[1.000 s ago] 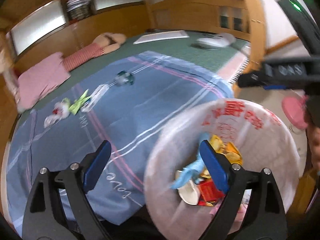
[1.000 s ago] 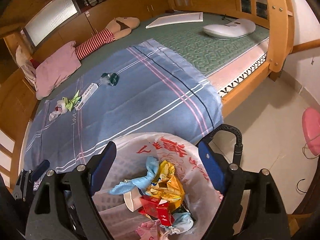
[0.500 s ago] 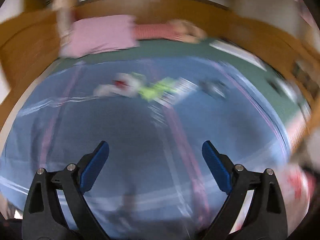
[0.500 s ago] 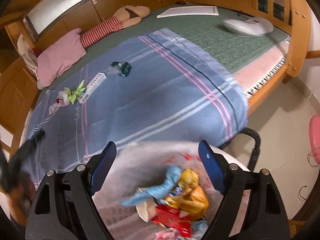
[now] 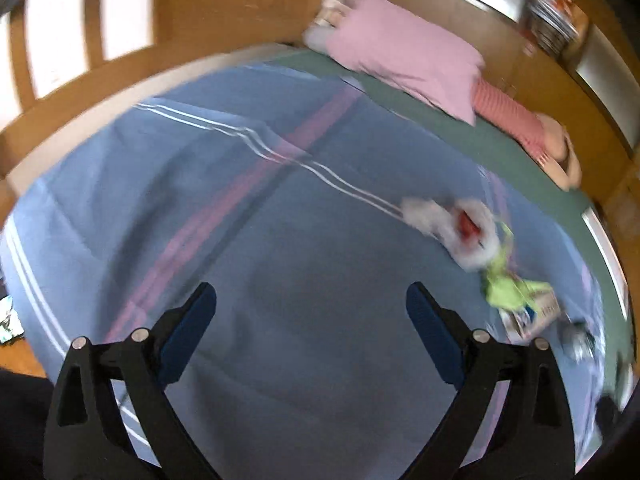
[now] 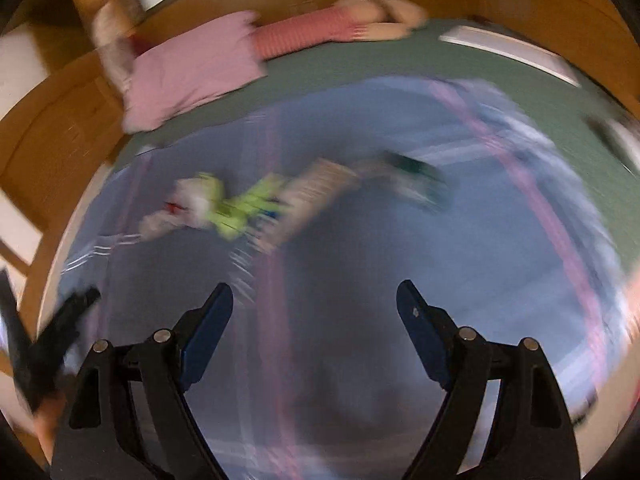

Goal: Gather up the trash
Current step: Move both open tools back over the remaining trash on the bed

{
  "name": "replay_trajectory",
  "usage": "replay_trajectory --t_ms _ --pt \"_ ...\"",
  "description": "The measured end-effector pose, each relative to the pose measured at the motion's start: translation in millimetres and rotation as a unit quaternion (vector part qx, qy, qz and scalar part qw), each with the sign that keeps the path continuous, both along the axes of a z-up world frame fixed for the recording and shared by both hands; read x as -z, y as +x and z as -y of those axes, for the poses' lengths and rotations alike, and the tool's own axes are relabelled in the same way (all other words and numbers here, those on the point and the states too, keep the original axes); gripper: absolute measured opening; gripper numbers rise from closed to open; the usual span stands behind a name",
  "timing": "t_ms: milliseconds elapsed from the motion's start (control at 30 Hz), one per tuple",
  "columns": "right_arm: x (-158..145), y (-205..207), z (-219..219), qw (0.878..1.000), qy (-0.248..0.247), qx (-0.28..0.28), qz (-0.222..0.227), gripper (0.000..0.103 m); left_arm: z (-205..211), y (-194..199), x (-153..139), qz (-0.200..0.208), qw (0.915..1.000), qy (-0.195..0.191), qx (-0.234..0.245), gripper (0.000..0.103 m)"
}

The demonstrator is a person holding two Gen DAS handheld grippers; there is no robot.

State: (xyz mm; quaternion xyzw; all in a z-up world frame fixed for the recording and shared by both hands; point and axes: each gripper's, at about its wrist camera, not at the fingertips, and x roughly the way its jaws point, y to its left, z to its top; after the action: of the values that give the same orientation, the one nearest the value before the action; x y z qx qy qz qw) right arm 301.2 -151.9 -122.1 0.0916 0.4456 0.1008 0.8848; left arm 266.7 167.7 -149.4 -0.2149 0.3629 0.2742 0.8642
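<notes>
Trash lies in a row on the blue striped blanket. A white crumpled wrapper with red, a lime green wrapper and a flat white box sit right of my left gripper. Its jaws are opening with nothing between them. In the right wrist view the same white wrapper, green wrapper, box and a dark teal wrapper lie ahead of my right gripper, which stands open and empty. The other gripper shows blurred at the lower left.
A pink pillow and a striped stuffed doll lie at the head of the bed on the green mat. A wooden bed frame rings the mattress. A white flat board rests at the far right.
Both grippers swung away from the trash bag and over the blanket. The bag has left both views. The left gripper rolled sharply, and the litter now lies closer.
</notes>
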Motion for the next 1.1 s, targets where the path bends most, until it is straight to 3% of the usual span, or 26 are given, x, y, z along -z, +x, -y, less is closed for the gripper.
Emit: replay_trajectory --t_ms 133,200,300,400,433,467,600,733,800,833,867,933,1033,1100 --pt "2.0 81.3 -90.9 0.996 -0.029 -0.081 0.024 0.082 -11.3 -8.6 2.6 0.013 0.9991 -0.022 -0.033 0.096" --pt "11.8 114.1 -122.5 0.992 -0.015 -0.121 0.021 0.082 -14.4 -9.5 3.1 0.016 0.9989 -0.018 -0.039 0.096" --pt "42.5 155.8 -150.3 0.993 -0.027 -0.113 -0.033 0.083 -20.2 -6.6 6.8 0.01 0.999 0.0 -0.044 0.096" --pt "62.9 164.3 -166.2 0.989 -0.008 -0.141 -0.052 0.079 -31.0 -3.5 11.3 -0.001 0.9984 0.003 -0.056 0.096" --pt "65.5 160.6 -169.4 0.986 0.008 -0.157 -0.054 0.048 -35.4 -3.6 12.7 -0.002 0.9981 0.0 -0.062 0.096" --pt "67.0 157.2 -172.3 0.984 0.02 -0.167 -0.061 0.029 -40.8 -4.7 14.6 -0.003 0.9975 -0.005 -0.07 0.096" --pt "57.7 121.3 -170.6 0.977 0.039 -0.201 -0.066 0.022 -60.3 -14.3 20.0 0.004 0.9939 -0.039 -0.103 0.096" --pt "48.8 60.8 -165.2 0.964 0.022 -0.247 -0.096 0.022 -66.0 -25.6 20.9 0.021 0.9915 -0.064 -0.111 0.096" --pt "43.6 30.3 -159.1 0.957 -0.003 -0.272 -0.099 0.027 -64.1 -25.8 21.8 0.02 0.992 -0.07 -0.104 0.096" --pt "38.7 17.6 -154.6 0.958 -0.014 -0.273 -0.087 0.04 -62.3 -25.1 22.2 0.019 0.9924 -0.076 -0.095 0.096" --pt "32.9 7.4 -145.7 0.961 -0.016 -0.267 -0.072 0.064 -60.2 -23.9 22.9 0.018 0.9929 -0.081 -0.085 0.096" --pt "17.6 -9.2 -117.5 0.972 -0.002 -0.232 -0.027 0.08 -53.8 -20.5 24.2 0.015 0.9941 -0.088 -0.063 0.096" --pt "21.1 -16.9 -98.3 0.975 -0.004 -0.22 -0.035 0.08 -40.3 -12.3 27.0 0.005 0.9952 -0.096 -0.015 0.096" --pt "32.6 -18.0 -95.9 0.975 -0.036 -0.217 -0.042 0.08 -29.1 -7.2 27.0 0.004 0.9949 -0.099 0.021 0.096"
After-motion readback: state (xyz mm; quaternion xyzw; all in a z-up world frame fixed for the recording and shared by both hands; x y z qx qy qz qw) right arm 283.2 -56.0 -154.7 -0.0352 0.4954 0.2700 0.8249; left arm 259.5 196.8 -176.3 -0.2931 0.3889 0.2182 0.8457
